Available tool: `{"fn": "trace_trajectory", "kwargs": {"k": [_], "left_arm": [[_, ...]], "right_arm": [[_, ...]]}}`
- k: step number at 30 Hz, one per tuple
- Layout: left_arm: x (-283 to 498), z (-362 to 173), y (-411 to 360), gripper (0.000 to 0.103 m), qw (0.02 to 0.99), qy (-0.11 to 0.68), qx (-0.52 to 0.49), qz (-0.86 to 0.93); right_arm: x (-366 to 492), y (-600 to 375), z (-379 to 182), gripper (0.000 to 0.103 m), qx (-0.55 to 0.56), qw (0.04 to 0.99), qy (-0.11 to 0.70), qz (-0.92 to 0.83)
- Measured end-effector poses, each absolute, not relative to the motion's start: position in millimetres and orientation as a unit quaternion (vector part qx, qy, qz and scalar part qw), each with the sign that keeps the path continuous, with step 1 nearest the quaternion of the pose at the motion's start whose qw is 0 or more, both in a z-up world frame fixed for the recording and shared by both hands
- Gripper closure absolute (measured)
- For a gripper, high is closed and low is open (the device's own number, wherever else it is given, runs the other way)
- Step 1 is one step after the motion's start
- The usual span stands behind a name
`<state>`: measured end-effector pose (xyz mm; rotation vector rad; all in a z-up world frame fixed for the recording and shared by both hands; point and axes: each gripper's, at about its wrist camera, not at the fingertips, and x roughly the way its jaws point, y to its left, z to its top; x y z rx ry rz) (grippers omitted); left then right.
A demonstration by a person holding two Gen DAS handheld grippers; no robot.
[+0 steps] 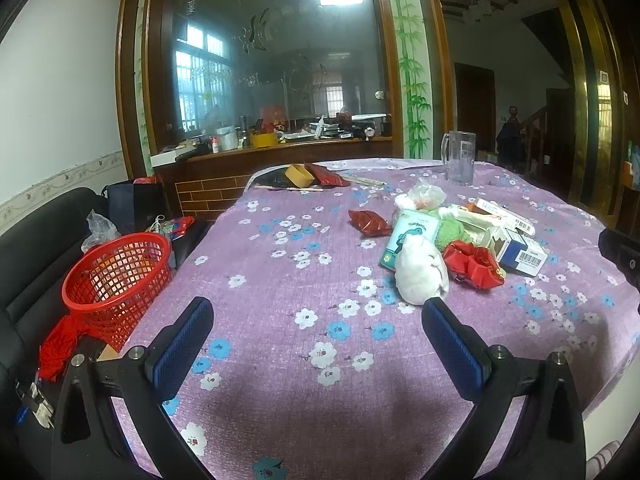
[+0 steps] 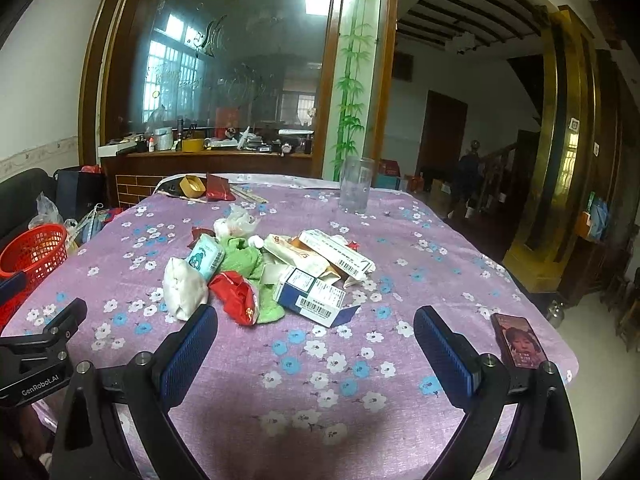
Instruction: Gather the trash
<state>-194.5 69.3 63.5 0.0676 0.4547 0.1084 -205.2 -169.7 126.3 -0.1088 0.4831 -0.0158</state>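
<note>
A pile of trash lies mid-table: a crumpled white tissue wad (image 1: 420, 270) (image 2: 185, 289), a red wrapper (image 1: 472, 264) (image 2: 236, 294), a green cloth (image 2: 244, 258), a tissue pack (image 1: 408, 236) (image 2: 206, 258), a blue-white box (image 1: 520, 250) (image 2: 316, 296) and more cartons (image 2: 340, 256). A red snack bag (image 1: 369, 222) lies apart. A red mesh basket (image 1: 116, 276) (image 2: 34, 254) stands off the table's left edge. My left gripper (image 1: 318, 326) is open and empty above the cloth, its right finger near the tissue wad. My right gripper (image 2: 316, 338) is open and empty just short of the pile.
The table has a purple flowered cloth (image 1: 280, 280) (image 2: 420, 280). A glass pitcher (image 1: 459, 158) (image 2: 355, 184) stands at the far side. A phone (image 2: 519, 338) lies near the right front edge. A yellow tape roll (image 1: 299, 175) and red packet sit at the back. A black sofa (image 1: 36, 248) is at left.
</note>
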Motion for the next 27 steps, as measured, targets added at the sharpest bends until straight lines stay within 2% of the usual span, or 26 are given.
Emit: {"fn": "trace_trajectory", "kwargs": {"k": [27], "left_arm": [[-187.8,63.2,65.2,0.0,0.969,0.24,0.038,0.038]], "right_arm": [[-198.8,-170.1,119.6,0.003,-0.051,0.966,0.255,0.012]]}}
